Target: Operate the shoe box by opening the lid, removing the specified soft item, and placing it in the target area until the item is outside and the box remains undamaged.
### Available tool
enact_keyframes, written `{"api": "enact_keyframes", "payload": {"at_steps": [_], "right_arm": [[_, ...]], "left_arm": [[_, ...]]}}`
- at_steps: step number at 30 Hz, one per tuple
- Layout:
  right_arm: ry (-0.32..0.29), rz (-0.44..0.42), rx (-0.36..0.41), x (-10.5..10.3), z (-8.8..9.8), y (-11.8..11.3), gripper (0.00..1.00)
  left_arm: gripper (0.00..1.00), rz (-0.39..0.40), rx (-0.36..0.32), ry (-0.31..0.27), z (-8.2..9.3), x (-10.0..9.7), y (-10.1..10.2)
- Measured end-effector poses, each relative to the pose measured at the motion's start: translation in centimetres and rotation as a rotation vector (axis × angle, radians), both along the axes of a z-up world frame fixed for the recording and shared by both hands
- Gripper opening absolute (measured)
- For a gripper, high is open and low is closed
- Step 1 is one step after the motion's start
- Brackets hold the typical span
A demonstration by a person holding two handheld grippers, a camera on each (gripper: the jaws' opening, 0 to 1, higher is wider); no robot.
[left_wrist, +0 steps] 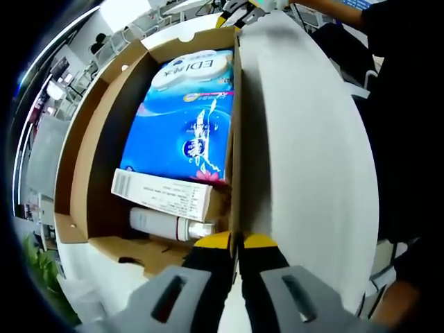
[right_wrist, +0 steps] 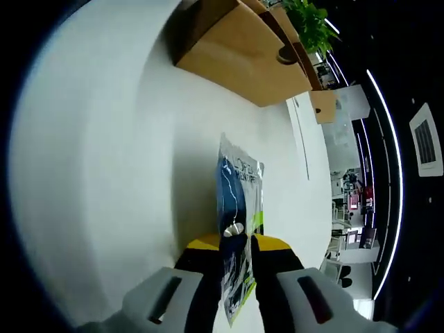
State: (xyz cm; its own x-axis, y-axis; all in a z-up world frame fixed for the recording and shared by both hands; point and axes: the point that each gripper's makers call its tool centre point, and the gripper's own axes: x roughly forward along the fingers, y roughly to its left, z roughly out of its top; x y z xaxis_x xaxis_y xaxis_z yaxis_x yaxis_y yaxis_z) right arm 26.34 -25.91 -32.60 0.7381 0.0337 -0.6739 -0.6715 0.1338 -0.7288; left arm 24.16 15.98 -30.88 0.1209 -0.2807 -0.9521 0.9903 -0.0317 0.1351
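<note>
Left gripper view, near to far. Left gripper (left_wrist: 236,244): two jaws with yellow tips pressed together on the thin edge of the raised cardboard lid (left_wrist: 305,139), which stands up along the right side of the open shoe box (left_wrist: 83,152). The lid's white face fills the right half of the view.

Contents of the box, counted: three items.
1. One white bottle (left_wrist: 166,223) lying on its side, nearest the jaws.
2. One white carton (left_wrist: 161,194) with a barcode at its left end and fine print too small to read, lying just beyond the bottle and touching it.
3. One blue soft pack (left_wrist: 184,125), the largest item, reaching to the far wall. Its far end carries a white label with letters that look like "EDI"; the rest is unreadable.

The box sits on a white table (left_wrist: 104,277).

Right gripper view, near to far. Right gripper (right_wrist: 236,250): jaws nearly closed on one clear plastic pouch (right_wrist: 237,201) with dark blue contents and a yellow-green strip. The pouch stands up between the jaws, outside the box, over the white table. White lettering near its top is blurred and cannot be read.

Beyond it, the brown outside of the shoe box, well apart from the pouch. One green potted plant (right_wrist: 309,24) at the far end.
</note>
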Motion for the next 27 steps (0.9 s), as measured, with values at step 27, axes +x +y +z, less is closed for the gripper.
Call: {"api": "enact_keyframes", "payload": {"at_steps": [27], "right_arm": [[0.083, -0.022, 0.017, -2.5, 0.0, 0.3, 0.20]], "left_arm": [[0.02, -0.007, 0.010, 0.012, -0.3, 0.0, 0.0]]}}
